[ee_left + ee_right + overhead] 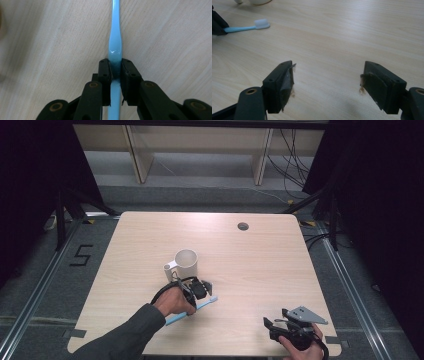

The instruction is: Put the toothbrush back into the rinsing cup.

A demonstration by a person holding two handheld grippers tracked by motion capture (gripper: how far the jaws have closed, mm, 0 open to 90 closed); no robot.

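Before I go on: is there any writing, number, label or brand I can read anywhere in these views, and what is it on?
"5": a black numeral marked on the grey floor left of the table.
The mug and the toothbrush bear no print that can be made out.
The left gripper and the right gripper bear no legible marking either.

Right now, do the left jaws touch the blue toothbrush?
Touching. The left gripper view shows the left gripper with both jaws pressed against the toothbrush handle, with no gap.
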